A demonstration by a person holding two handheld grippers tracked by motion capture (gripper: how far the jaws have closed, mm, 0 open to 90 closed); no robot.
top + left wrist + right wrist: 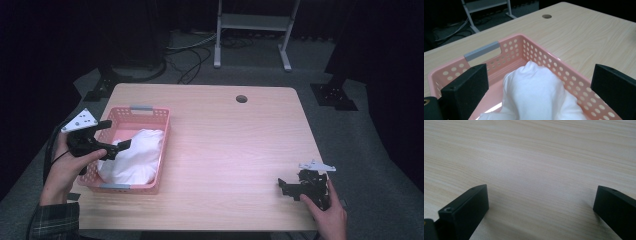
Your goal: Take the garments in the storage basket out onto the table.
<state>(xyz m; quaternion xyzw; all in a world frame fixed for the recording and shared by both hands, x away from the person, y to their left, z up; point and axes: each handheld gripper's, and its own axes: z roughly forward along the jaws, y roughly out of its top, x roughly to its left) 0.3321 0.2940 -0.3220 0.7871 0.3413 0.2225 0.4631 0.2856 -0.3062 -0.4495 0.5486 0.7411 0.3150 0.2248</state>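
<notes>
While left gripper (116, 135) hovers over basket, jaws spread wide, nothing between them. White cloth (132, 156) sits bunched inside pink basket (160, 116), just below jaws, no contact visible. Basket at left side of table (230, 145). Right gripper (289, 187) low over bare wood at near right corner, jaws also wide apart, holding nothing, well apart from basket.

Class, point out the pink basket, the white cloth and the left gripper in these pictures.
pink basket (162, 131): high view, on its right wall.
white cloth (534, 90): left gripper view, on the top of the bundle.
left gripper (116, 134): high view, midway between its fingertips.
</notes>
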